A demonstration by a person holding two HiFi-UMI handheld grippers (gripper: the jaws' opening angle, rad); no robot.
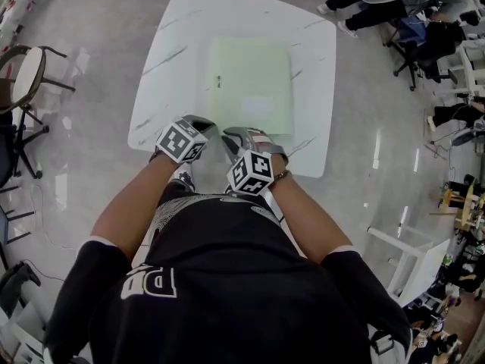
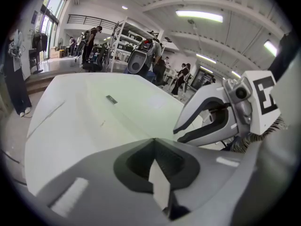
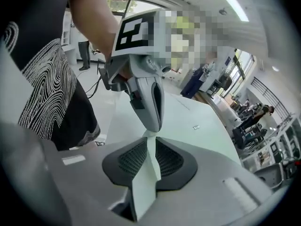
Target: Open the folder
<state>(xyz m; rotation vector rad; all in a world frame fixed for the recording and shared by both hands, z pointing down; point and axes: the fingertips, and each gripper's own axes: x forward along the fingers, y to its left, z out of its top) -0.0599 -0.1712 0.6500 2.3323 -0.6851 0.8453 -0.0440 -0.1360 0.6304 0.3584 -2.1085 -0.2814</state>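
Jaws: left gripper point(image 2: 153, 140) pressed together, right gripper point(image 3: 150, 135) slightly parted, empty | folder point(image 1: 250, 82) pale green, flat, closed on white table point(image 1: 182, 36)

Head camera sat on person's head, faced steeply down. I got whole table point(image 1: 182, 44), folder point(image 1: 250, 82), left gripper point(image 1: 201, 123) and right gripper point(image 1: 231, 136) at near edge. Left gripper camera rode low, close over tabletop, faced along jaws toward far room. Right gripper camera faced across table, left gripper close ahead. Shared: tabletop and folder in all three; each gripper camera caught other gripper.
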